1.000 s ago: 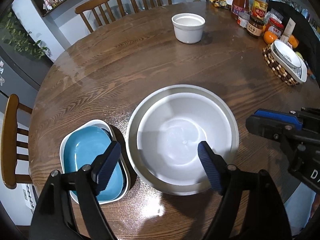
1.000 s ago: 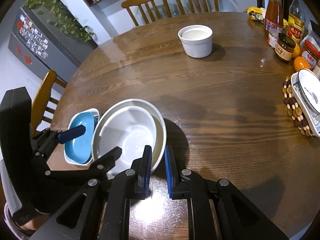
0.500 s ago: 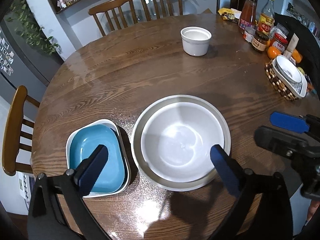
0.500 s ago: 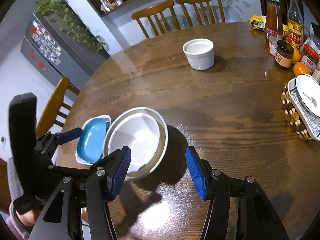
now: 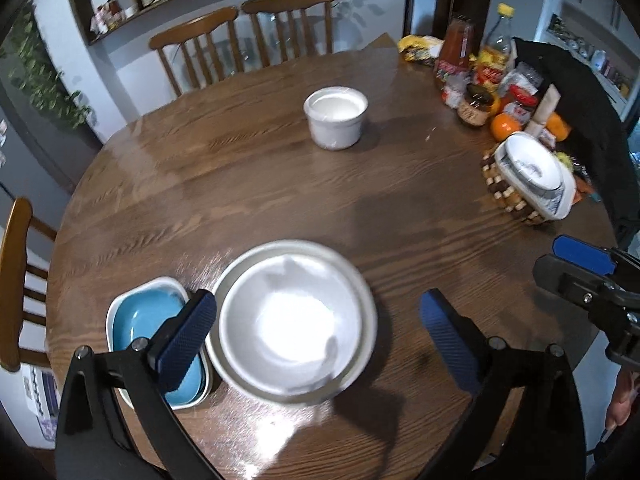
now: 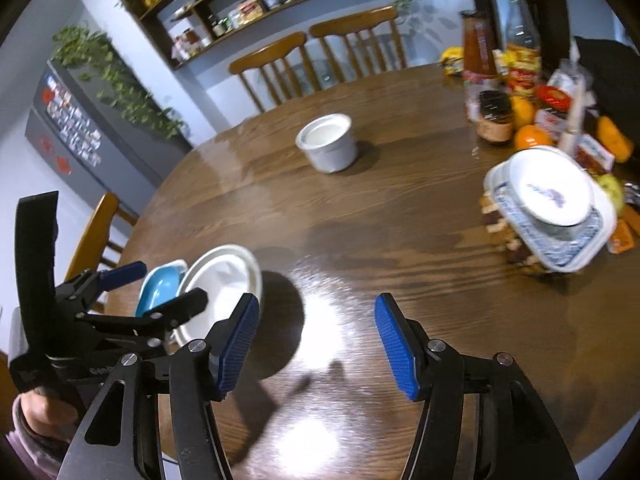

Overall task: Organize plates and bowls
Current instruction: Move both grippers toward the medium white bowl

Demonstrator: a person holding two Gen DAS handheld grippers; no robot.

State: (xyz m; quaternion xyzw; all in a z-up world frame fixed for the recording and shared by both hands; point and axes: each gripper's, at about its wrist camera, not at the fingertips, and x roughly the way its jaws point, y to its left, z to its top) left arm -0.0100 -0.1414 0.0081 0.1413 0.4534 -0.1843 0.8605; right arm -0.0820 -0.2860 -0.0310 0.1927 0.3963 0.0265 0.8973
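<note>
A large white bowl [image 5: 294, 320] sits nested in a grey-rimmed plate on the round wooden table [image 5: 260, 184]; it also shows in the right wrist view [image 6: 222, 280]. A blue dish [image 5: 148, 328] lies in a white rectangular dish beside it on the left. A small white ramekin [image 5: 335, 117] stands further back, also in the right wrist view [image 6: 328, 142]. A white bowl on a patterned dish [image 6: 550, 196] rests on a beaded trivet at the right. My left gripper [image 5: 316, 340] is open and empty above the large bowl. My right gripper [image 6: 316, 344] is open and empty over bare table.
Bottles, jars, oranges and packets [image 5: 484, 80] crowd the table's far right. Wooden chairs [image 5: 244, 40] stand behind the table and one [image 5: 16, 272] at its left. The near table edge lies just under both grippers.
Both grippers have pulled back and up from the large bowl. The right gripper went from shut to wide open and turned to the right. The left gripper opened wider.
</note>
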